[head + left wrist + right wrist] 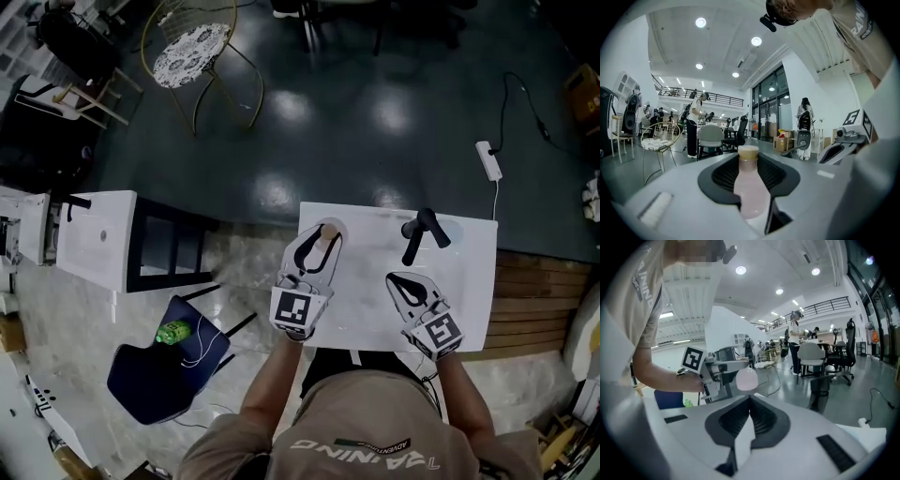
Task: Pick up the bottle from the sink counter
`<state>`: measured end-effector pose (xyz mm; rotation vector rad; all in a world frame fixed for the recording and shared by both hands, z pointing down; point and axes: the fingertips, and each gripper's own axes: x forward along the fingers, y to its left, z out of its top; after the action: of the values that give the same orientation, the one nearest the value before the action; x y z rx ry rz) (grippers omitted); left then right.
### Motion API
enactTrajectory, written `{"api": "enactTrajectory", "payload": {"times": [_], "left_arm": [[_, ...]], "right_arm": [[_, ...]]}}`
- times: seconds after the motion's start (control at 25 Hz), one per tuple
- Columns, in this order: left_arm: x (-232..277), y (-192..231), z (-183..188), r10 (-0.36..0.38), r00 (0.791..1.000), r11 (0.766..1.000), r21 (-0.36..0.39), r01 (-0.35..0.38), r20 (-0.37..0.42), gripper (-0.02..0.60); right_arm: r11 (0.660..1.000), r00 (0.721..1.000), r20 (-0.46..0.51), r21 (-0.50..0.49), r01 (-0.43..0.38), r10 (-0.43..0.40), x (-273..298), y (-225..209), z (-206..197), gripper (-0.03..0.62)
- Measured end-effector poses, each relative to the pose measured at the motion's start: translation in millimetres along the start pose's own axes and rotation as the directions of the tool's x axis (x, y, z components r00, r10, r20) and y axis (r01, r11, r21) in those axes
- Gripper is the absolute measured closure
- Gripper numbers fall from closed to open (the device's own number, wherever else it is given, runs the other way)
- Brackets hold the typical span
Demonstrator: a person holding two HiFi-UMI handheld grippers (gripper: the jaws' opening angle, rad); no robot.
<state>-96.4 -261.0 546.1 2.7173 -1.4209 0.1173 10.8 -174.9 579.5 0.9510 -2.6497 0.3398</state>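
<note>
The left gripper is clamping the bottle around its body, holding it above the table. The smooth bottle risks slipping out if the grip is loosening or tilting. The right gripper is hovering closed and empty just beside it, and the faucet is blocking nothing.

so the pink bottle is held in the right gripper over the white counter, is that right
Not quite. The left gripper holds the pink bottle over the white counter, not the right one. The left gripper view shows the bottle clamped between its jaws, and the right gripper has nothing between its own.
</note>
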Motion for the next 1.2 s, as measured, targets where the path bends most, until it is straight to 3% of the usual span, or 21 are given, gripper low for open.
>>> {"api": "enactTrajectory", "payload": {"times": [0.2,0.4,0.64,1.2], "left_arm": [[-7,-18,30,-0.004,1.000,1.000,0.031,0.004,0.012,0.453],[-16,-23,60,0.010,1.000,1.000,-0.029,-0.010,0.011,0.453],[-28,-28,85,-0.001,1.000,1.000,-0.018,0.001,0.007,0.453],[-28,-61,119,-0.079,0.997,0.997,0.014,0.079,0.016,0.453]], "right_arm": [[1.000,0.997,0.071,0.003,0.020,-0.021,-15,-6,22,0.586],[1.000,0.992,0.127,-0.008,0.018,-0.017,-24,-4,52,0.587],[0.999,0.981,0.195,-0.030,0.013,-0.007,-34,-4,84,0.586],[0.995,0.969,0.245,-0.082,0.049,-0.028,-63,-19,123,0.586]]}}
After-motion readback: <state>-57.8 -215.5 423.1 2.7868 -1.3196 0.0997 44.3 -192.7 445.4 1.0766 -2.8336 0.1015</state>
